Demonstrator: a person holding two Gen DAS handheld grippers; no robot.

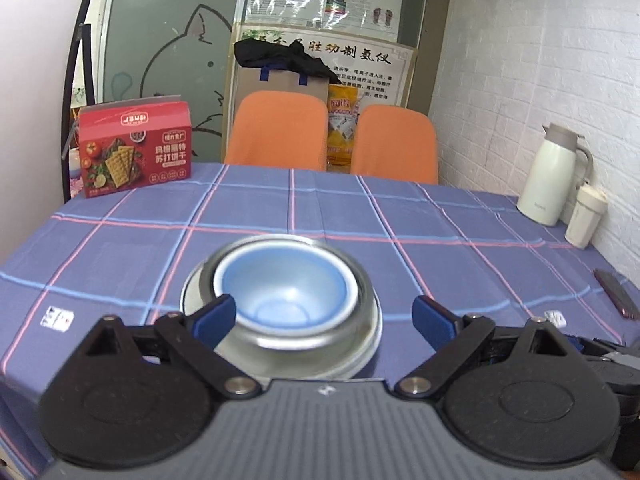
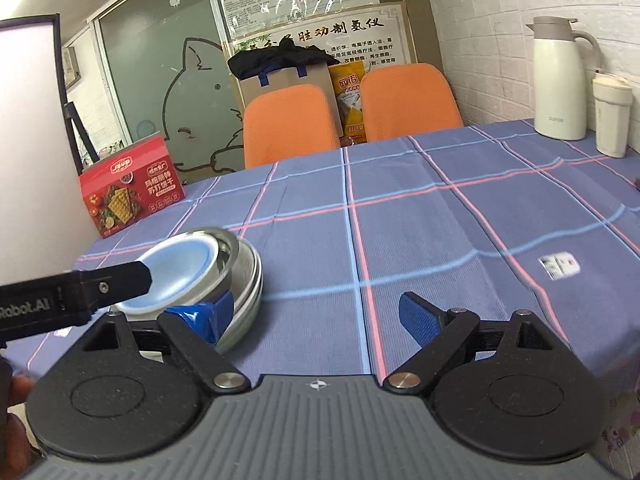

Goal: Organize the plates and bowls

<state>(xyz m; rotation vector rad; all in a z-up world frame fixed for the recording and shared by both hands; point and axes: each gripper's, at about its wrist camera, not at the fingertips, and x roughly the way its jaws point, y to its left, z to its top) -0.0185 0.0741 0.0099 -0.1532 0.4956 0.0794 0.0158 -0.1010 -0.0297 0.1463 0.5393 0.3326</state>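
A blue-and-white bowl [image 1: 284, 292] sits nested in a stack of steel bowls [image 1: 366, 320] on the plaid tablecloth, right in front of my left gripper [image 1: 323, 320]. That gripper is open. Its left pad [image 1: 212, 318] overlaps the stack's near-left rim, and its right pad [image 1: 434, 320] stands apart to the right. In the right wrist view the blue bowl [image 2: 180, 268] and the steel stack [image 2: 246, 280] lie at the left, partly covered by the left gripper's black body [image 2: 80, 292]. My right gripper [image 2: 318, 316] is open over bare cloth, its left pad [image 2: 218, 312] just beside the stack.
A red cracker box [image 1: 134, 148] stands at the far left corner. A white thermos jug [image 1: 554, 176] and a cup [image 1: 586, 216] stand by the brick wall on the right. Two orange chairs [image 1: 280, 132] are behind the table. A dark flat object [image 1: 616, 292] lies near the right edge.
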